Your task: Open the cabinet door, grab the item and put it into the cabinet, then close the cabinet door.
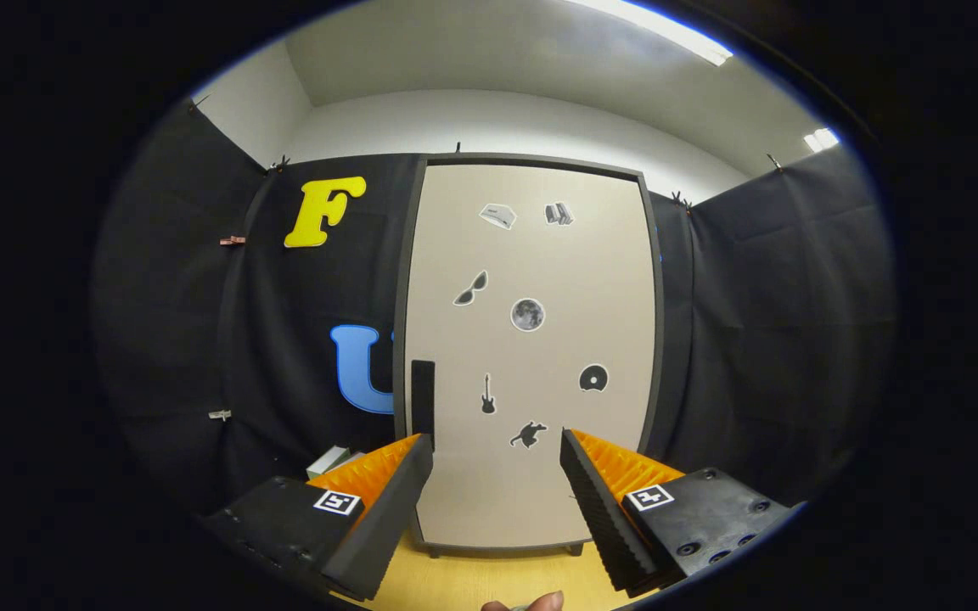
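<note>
Claw (pixel 496 445) spread, holding nothing, facing closed cabinet door (pixel 531 356); item (pixel 329 461) half-hidden behind finger.

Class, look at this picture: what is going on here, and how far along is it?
A person holds a claw facing a cabinet that stands on a wooden table. Its fingers are spread open with nothing between them. The cabinet door is shut, its dark handle just above the left finger. A small box lies left of the cabinet. Nothing has been opened or picked up yet.

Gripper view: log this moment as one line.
tongs: open, holding nothing | cabinet door: closed, ahead | handle: beyond left finger, untouched | item: left of cabinet | stage: door not yet opened
</note>
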`<state>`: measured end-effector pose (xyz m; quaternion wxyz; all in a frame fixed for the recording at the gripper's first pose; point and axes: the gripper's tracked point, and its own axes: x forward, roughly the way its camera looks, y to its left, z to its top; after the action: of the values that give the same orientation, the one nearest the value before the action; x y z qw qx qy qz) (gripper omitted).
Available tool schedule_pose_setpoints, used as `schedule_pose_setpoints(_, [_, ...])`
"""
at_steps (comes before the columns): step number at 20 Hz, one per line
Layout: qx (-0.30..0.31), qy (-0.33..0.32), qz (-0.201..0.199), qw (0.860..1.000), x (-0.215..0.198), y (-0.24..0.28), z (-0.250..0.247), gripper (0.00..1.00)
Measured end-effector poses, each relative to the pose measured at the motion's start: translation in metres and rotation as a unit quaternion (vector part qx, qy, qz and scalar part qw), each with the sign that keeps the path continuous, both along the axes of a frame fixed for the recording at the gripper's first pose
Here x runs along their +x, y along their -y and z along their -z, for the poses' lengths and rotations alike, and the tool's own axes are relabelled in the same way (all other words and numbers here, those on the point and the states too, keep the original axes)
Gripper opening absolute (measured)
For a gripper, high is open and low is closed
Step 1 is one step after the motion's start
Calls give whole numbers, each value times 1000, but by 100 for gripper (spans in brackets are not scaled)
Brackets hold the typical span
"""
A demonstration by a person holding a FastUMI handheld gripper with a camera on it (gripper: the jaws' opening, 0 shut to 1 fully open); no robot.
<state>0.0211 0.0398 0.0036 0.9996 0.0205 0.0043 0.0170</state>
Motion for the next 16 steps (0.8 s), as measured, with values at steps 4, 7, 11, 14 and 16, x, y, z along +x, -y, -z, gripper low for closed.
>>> schedule_pose_setpoints(4, [23,-2,-16,1000,33,-33,-2,97])
schedule_pose_setpoints(7, [30,-18,-30,999,66,-62,10,97])
schedule_pose_setpoints(11, [19,-22,-25,999,113,-80,28,97])
schedule_pose_setpoints(14, [16,-28,-14,999,143,-87,41,97])
schedule_pose_setpoints(16, [14,-19,-5,1000,160,-89,41,97])
